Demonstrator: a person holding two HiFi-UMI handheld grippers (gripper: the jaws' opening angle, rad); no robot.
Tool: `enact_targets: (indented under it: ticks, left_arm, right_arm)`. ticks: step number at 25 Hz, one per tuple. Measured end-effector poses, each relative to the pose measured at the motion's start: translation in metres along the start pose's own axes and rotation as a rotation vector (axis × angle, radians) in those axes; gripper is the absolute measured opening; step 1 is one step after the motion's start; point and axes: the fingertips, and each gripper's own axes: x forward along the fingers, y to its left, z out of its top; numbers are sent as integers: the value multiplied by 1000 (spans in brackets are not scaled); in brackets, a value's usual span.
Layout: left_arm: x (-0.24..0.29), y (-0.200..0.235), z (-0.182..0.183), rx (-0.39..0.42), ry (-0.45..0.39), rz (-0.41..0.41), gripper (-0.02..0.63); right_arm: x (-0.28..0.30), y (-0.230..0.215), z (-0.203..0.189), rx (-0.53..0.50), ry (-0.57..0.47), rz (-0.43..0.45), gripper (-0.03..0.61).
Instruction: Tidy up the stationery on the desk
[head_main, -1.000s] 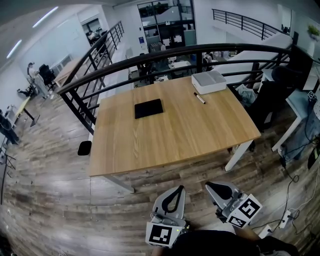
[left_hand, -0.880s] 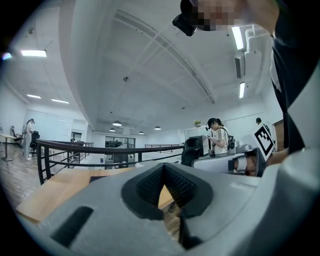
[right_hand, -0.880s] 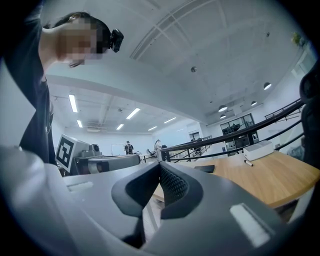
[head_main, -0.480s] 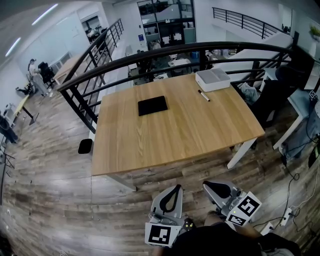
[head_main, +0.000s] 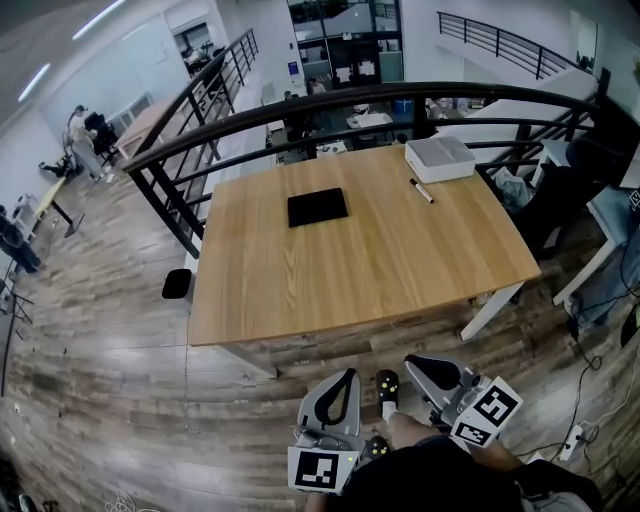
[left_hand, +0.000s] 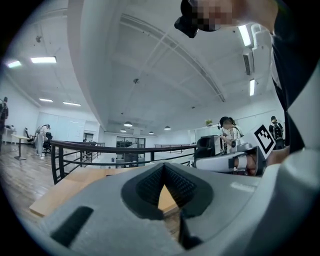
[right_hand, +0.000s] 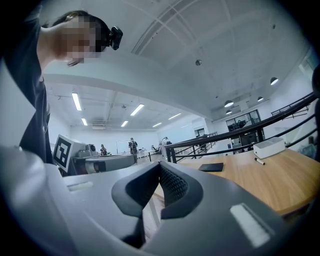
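The slim dark-tipped pen (head_main: 421, 190) lies on the light wooden desk (head_main: 380, 270) just beside the white rectangular box (head_main: 440, 158), with the flat black pad (head_main: 317, 207) well apart. My left gripper (head_main: 347, 377) and right gripper (head_main: 416, 363) hang short of the desk, clenched empty. I'd close in, spread the right one and straddle the pen crosswise.

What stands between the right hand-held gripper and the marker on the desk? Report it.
Nothing visible. The right hand-held gripper hangs short of the desk, off its near edge. Only bare desk top lies between it and the marker, which rests beside the white box. The black pad lies off to the left.
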Motion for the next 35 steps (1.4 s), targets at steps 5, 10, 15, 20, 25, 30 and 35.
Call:
enact_targets:
  ticks: [5, 10, 15, 20, 25, 30, 35]
  left_arm:
    - [13, 22, 2, 11, 8, 53, -2]
    - [35, 45, 2, 12, 10, 79, -2]
    - [60, 63, 3, 18, 20, 85, -2]
    - [81, 82, 3, 25, 32, 110, -2]
    - [103, 95, 6, 39, 39, 113, -2]
    - [117, 107, 13, 47, 51, 136, -2]
    - [135, 124, 17, 68, 63, 162, -2]
  right_arm:
    - [24, -16, 4, 8, -4, 35, 3]
    - [50, -35, 7, 16, -2, 58, 3]
    - [73, -65, 11, 32, -4, 46, 2]
    - [93, -92, 13, 28, -6, 41, 2]
    - [107, -116, 18, 40, -15, 26, 2]
    - [124, -135, 29, 46, -28, 32, 2]
    - [145, -150, 35, 47, -31, 61, 2]
